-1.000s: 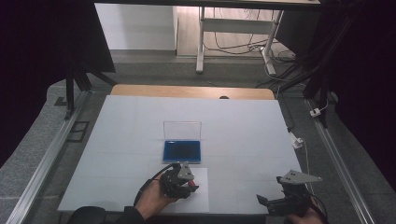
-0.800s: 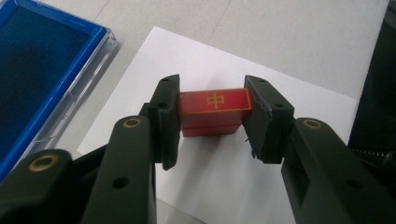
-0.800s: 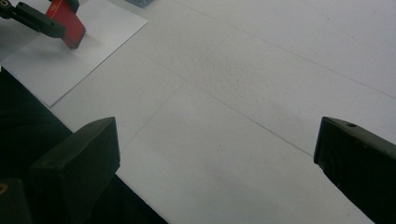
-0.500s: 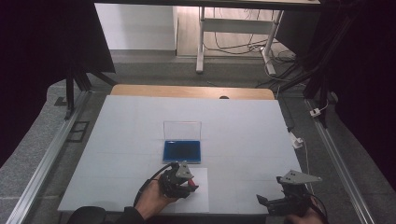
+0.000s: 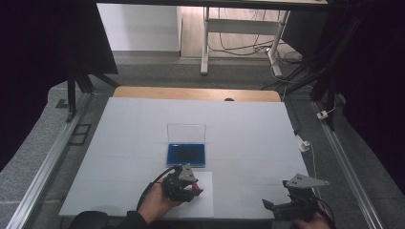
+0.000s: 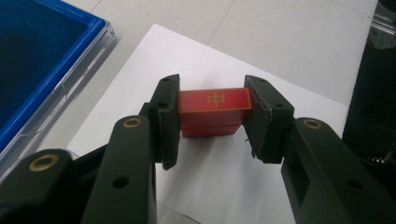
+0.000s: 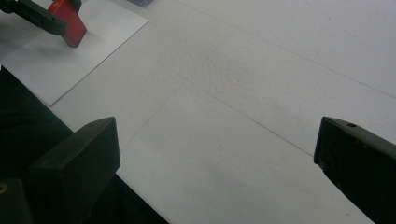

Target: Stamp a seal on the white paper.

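**Observer:** Start close in. What have you got?

**Operator:** My left tongs (image 6: 212, 122) are clamped on a red stamp block (image 6: 214, 111), one pad on each end, with the gold character on its top face turned up toward me. I hold it endwise so the bottom face stays free to meet the sheet. In the high view the left tongs (image 5: 191, 187) sit over the white paper (image 5: 206, 202) at the near edge of the bench (image 5: 248, 129), and the block looks to be resting on, or just above, that sheet. I can't tell whether it is pressing.

**Observer:** And your other side?

**Operator:** My right tongs (image 7: 215, 154) are spread wide with nothing between the jaws, only bare bench beneath. In the high view the right tongs (image 5: 286, 206) wait at the near right corner, well apart from the paper. I'd say I keep them there so they don't crowd the stamping.

**Observer:** Farther out?

**Operator:** Just beyond the paper lies the blue ink pad (image 5: 186, 154) in its clear case, lid (image 5: 186, 132) standing upright behind it. Open and near, I judge, so the block can go from ink to sheet in a short move. From the right gripper view the red block (image 7: 69, 19) stands tilted over the paper.
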Demonstrator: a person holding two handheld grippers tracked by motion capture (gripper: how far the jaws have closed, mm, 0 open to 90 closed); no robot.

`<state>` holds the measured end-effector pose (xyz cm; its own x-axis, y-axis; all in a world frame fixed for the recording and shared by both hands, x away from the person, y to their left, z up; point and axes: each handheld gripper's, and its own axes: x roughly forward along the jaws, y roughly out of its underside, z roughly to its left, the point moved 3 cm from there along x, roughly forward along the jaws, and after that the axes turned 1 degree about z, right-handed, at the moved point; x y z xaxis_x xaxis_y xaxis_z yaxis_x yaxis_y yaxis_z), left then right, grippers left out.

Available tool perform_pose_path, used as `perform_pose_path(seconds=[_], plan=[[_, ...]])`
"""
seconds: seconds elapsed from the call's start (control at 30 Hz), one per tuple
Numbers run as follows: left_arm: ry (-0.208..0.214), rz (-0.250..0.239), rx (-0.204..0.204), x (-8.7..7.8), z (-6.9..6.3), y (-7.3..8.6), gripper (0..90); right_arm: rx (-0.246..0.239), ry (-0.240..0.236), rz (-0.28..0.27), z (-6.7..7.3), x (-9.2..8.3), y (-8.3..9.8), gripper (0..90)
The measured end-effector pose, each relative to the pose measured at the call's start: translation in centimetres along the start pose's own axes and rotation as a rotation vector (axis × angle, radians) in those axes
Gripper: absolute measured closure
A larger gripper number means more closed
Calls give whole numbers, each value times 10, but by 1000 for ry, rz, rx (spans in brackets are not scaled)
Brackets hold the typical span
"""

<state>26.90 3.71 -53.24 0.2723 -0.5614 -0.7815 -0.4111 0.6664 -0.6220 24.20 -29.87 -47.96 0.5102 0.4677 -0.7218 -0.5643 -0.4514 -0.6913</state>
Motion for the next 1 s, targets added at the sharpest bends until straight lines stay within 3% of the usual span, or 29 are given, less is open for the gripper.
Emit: perform_pose_path(seconds=[0.3, 0.57, 0.7, 0.87, 1.0], plan=[[-36, 6, 14, 1, -5, 0, 589, -2, -1, 2, 0, 0, 0, 8], [22, -14, -40, 1, 2, 1, 588, -3, 1, 3, 1, 0, 0, 8], [-9, 1, -8, 1, -1, 0, 589, -2, 0, 3, 0, 0, 0, 8], [4, 35, 17, 0, 0, -4, 585, -3, 0, 2, 1, 0, 0, 8], [25, 29, 0, -3, 4, -6, 583, -2, -2, 2, 0, 0, 0, 8]])
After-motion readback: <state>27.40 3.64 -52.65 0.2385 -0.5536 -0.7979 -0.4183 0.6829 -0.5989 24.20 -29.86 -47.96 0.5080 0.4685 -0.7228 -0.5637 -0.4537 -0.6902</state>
